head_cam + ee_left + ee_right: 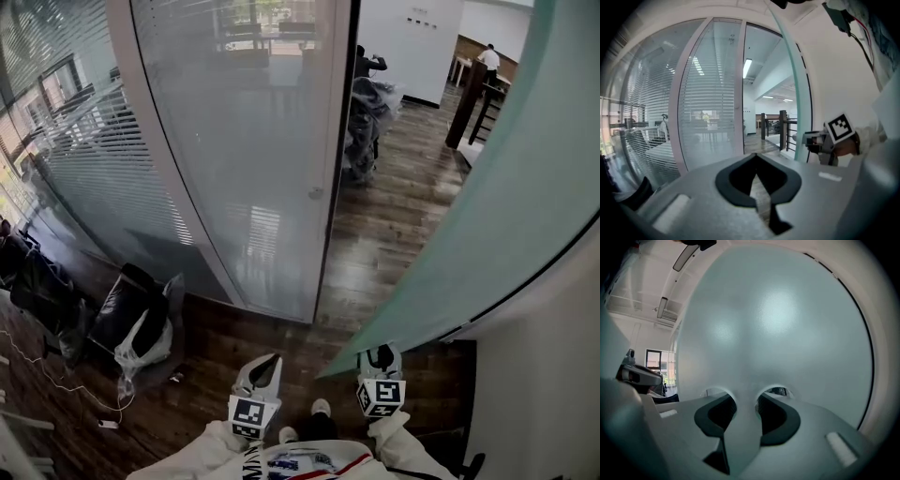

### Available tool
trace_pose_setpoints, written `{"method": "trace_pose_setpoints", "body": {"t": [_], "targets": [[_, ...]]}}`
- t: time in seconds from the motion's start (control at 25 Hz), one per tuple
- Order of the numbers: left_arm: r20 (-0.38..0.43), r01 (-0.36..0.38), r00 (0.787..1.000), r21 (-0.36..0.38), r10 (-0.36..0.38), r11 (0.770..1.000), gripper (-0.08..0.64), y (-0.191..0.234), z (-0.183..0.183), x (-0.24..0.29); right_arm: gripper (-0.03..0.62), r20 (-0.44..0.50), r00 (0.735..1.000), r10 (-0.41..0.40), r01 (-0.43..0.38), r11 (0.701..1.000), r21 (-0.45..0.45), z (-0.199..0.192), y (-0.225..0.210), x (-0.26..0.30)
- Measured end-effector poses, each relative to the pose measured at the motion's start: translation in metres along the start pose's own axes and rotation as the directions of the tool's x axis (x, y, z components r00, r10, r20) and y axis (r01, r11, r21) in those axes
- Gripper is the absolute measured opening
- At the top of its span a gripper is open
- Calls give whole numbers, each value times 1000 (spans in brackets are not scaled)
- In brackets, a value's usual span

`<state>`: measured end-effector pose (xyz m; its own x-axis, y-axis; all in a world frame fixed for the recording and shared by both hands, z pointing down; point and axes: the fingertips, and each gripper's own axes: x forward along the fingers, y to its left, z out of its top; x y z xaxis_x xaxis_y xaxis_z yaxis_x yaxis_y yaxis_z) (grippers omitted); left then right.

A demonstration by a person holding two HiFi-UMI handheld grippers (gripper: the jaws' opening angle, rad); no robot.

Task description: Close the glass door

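The frosted teal glass door (506,187) stands swung open on the right, its lower edge slanting down toward me. My right gripper (380,357) is shut on that edge. In the right gripper view the door (778,333) fills the picture and its edge runs between the two pads of the right gripper (746,405). My left gripper (266,362) hangs free beside it, fingertips together, holding nothing. In the left gripper view the left gripper (755,157) points at the doorway, with the door's edge (800,93) to its right. The door frame (330,187) with its small round lock (317,193) stands ahead.
A curved glass wall with blinds (112,159) runs along the left. Black bags (127,305) and a white plastic bag (145,342) lie on the dark wood floor at its foot, with a cable (56,380). A white wall (539,384) is on the right. A wrapped bundle (368,117) stands beyond the doorway.
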<state>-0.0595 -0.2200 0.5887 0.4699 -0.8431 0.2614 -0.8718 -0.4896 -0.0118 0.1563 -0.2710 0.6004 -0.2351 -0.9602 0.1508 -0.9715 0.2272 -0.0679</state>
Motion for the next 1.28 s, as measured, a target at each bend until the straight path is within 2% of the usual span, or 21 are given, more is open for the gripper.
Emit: {"method": "trace_pose_setpoints", "body": {"t": [0.32, 0.84, 1.04, 1.28], "targets": [[-30, -44, 999, -8, 44, 999, 2, 15, -3, 25, 147, 18, 999, 34, -33, 999, -29, 6, 2, 35], [-52, -133, 990, 7, 134, 991, 2, 24, 18, 61, 144, 49, 995, 86, -81, 991, -110, 24, 8, 93], [-44, -153, 987, 6, 153, 988, 2, 28, 16, 73, 144, 63, 995, 76, -69, 992, -110, 27, 11, 114], [-67, -137, 988, -5, 136, 991, 2, 38, 21, 86, 144, 73, 996, 50, -41, 993, -112, 44, 7, 130]]}}
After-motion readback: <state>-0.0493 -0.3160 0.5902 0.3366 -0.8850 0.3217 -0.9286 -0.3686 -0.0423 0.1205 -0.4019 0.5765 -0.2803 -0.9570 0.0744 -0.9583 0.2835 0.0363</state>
